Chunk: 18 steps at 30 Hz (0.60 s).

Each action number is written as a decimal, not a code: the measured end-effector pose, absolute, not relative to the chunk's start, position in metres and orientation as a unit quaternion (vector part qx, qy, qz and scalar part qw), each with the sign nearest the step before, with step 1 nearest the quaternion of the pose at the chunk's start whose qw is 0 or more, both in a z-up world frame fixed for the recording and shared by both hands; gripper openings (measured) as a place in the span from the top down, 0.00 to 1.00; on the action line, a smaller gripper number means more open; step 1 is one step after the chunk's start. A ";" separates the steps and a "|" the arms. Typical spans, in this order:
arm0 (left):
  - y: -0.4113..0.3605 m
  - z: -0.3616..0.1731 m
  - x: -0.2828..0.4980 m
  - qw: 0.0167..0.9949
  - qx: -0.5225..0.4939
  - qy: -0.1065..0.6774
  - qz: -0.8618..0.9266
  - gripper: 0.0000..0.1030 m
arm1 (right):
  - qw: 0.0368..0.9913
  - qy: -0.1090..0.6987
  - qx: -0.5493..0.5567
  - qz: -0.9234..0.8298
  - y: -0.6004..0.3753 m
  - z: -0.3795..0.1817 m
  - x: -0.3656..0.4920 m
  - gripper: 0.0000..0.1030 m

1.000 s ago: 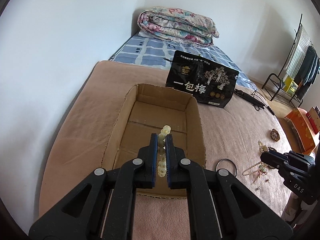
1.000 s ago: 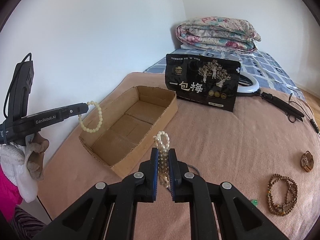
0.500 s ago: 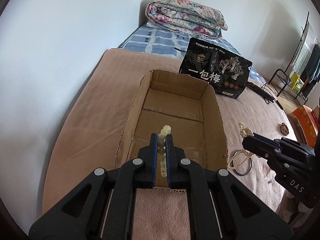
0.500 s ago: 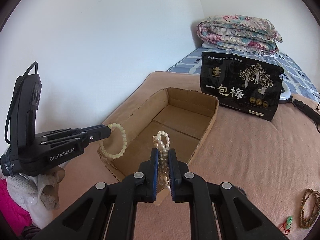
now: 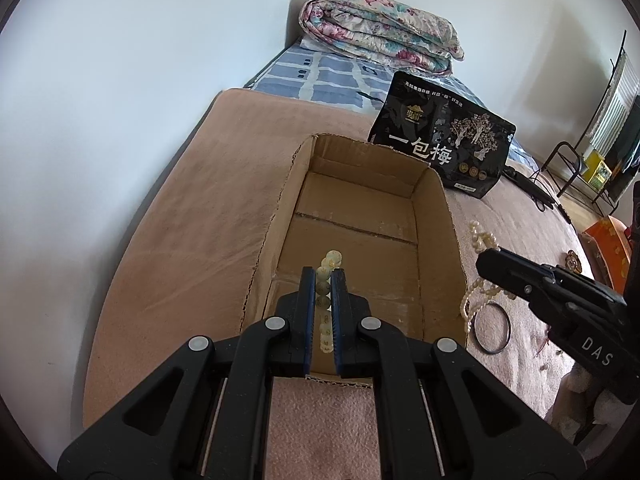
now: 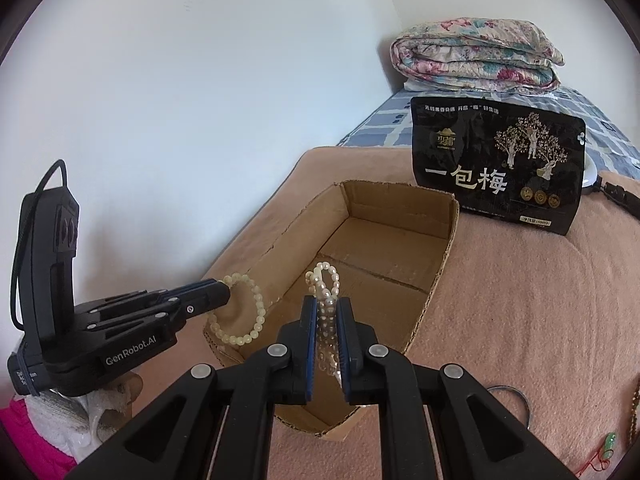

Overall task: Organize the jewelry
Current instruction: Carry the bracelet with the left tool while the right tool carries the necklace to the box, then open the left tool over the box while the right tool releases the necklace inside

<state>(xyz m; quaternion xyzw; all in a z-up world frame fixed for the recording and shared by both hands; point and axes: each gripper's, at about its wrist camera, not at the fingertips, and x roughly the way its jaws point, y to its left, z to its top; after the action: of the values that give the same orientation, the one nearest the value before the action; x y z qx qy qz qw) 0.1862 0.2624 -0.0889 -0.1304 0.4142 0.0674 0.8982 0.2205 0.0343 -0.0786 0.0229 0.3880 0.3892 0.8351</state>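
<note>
An open cardboard box (image 5: pixel 446 208) (image 6: pixel 444 248) lies on the tan blanket with nothing inside. My left gripper (image 5: pixel 324 274) (image 6: pixel 224 294) is shut on a pale yellow-green bead bracelet (image 5: pixel 329 268) (image 6: pixel 244 312), held over the box's near end. My right gripper (image 6: pixel 326 302) (image 5: pixel 486 258) is shut on a white pearl strand (image 6: pixel 326 284) (image 5: pixel 480 236), which hangs over the box's right wall. The lower pearls dangle outside the wall in the left wrist view.
A black snack bag (image 5: pixel 444 148) (image 6: pixel 498 164) stands behind the box, with a folded floral quilt (image 5: pixel 380 36) further back. A metal ring (image 5: pixel 490 328) (image 6: pixel 510 400), a green charm (image 6: pixel 608 442) and brown beads (image 6: pixel 634 412) lie on the blanket at the right. White wall runs along the left.
My right gripper carried the pearl strand leftward from the open blanket to the box's edge. My left gripper came closer over the box with its bracelet.
</note>
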 end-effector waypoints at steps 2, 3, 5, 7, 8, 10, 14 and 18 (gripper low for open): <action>0.263 -0.090 0.186 0.897 -0.132 0.416 0.068 0.95 | 0.836 0.384 0.025 0.390 0.034 -0.076 0.222 0.93; 0.263 -0.090 0.187 0.896 -0.133 0.417 0.069 0.95 | 0.836 0.384 0.024 0.391 0.035 -0.076 0.222 0.93; 0.265 -0.093 0.187 0.894 -0.134 0.421 0.070 0.95 | 0.837 0.385 0.016 0.389 0.037 -0.078 0.222 0.93; 0.267 -0.094 0.187 0.893 -0.137 0.423 0.072 0.95 | 0.835 0.390 0.009 0.387 0.040 -0.084 0.222 0.93; 0.268 -0.094 0.186 0.892 -0.138 0.424 0.073 0.95 | 0.834 0.394 0.006 0.386 0.041 -0.086 0.222 0.93; 0.268 -0.095 0.186 0.891 -0.139 0.425 0.075 0.95 | 0.833 0.398 -0.002 0.383 0.043 -0.091 0.222 0.93; 0.270 -0.094 0.187 0.889 -0.143 0.428 0.079 0.95 | 0.832 0.407 -0.012 0.376 0.042 -0.098 0.223 0.81; 0.269 -0.091 0.186 0.889 -0.141 0.427 0.082 0.95 | 0.842 0.401 -0.015 0.361 0.034 -0.095 0.222 0.61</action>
<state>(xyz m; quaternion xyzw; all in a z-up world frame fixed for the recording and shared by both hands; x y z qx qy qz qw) 0.1856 0.2690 -0.0915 -0.1414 0.4270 0.0824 0.8893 0.2220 0.0342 -0.0953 -0.0150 0.4009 0.3606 0.8420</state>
